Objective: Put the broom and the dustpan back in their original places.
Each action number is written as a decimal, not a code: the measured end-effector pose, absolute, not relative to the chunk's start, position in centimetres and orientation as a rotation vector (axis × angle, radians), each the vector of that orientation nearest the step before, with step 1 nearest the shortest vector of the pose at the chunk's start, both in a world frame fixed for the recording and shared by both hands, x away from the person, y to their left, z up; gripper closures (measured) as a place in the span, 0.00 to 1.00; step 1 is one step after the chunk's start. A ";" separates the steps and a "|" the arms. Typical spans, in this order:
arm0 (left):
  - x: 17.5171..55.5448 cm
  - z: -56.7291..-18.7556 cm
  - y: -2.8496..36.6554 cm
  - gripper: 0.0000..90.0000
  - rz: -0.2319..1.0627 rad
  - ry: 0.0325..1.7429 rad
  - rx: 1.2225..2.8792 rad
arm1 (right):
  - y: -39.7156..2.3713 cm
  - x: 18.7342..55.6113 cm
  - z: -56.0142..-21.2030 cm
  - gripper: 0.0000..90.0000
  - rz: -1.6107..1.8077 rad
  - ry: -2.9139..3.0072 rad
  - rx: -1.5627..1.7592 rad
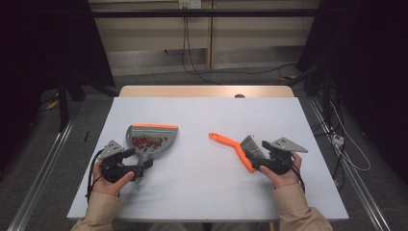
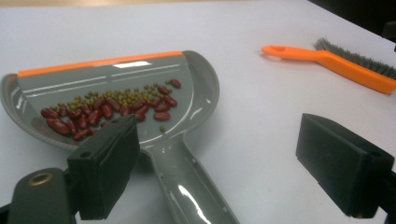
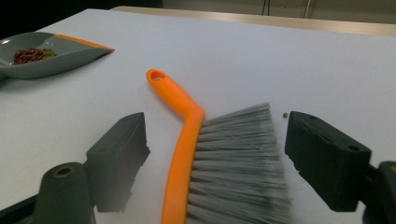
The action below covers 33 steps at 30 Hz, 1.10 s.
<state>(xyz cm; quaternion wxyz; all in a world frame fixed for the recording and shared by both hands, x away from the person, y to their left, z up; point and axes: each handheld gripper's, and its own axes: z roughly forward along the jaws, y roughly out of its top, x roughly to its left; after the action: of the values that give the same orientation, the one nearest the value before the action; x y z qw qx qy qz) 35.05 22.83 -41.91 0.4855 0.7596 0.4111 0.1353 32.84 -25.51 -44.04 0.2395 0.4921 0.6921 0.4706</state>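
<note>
Left hand-held gripper (image 2: 219, 168): jaws stand wide apart astride the handle of the grey dustpan (image 2: 116, 98), pads clear of it; nothing gripped. The dustpan lies flat on the white table (image 1: 202, 187), left of centre, its orange lip pointing away from the person. Its tray holds a heap of red kidney beans (image 2: 93, 114) mixed with small green beans (image 2: 126, 95), all inside the rim.

Centre of table: no spilled beans discernible in the high view.

Right hand-held gripper (image 3: 210, 163): jaws likewise wide open, one on each side of the orange-handled brush (image 3: 187, 140), not pressing on it. The brush lies on its side, right of centre, grey bristles toward the far right. One small stray bean (image 3: 285, 114) sits just beyond the bristle tips.

Assessment: sweeping appears essentially complete; both tools set down and released. Outstanding: the stray bean, and possibly emptying the dustpan.
</note>
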 end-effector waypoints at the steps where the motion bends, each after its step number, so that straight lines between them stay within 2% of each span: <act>1: 35.0 -41.8 22.9 0.15 0.323 0.992 1.852 | -25.7 32.7 -44.1 0.22 1.296 1.900 1.342; 33: 34.1 -43.1 24.2 0.11 0.264 0.881 1.935 | -28.9 30.0 -44.9 0.20 1.307 1.969 1.284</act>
<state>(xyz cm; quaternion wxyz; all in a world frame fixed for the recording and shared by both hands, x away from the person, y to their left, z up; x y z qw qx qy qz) 34.10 24.20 -43.08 0.4789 0.7929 0.3611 0.1080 29.99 -28.89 -44.89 0.2242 0.4652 0.7135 0.4735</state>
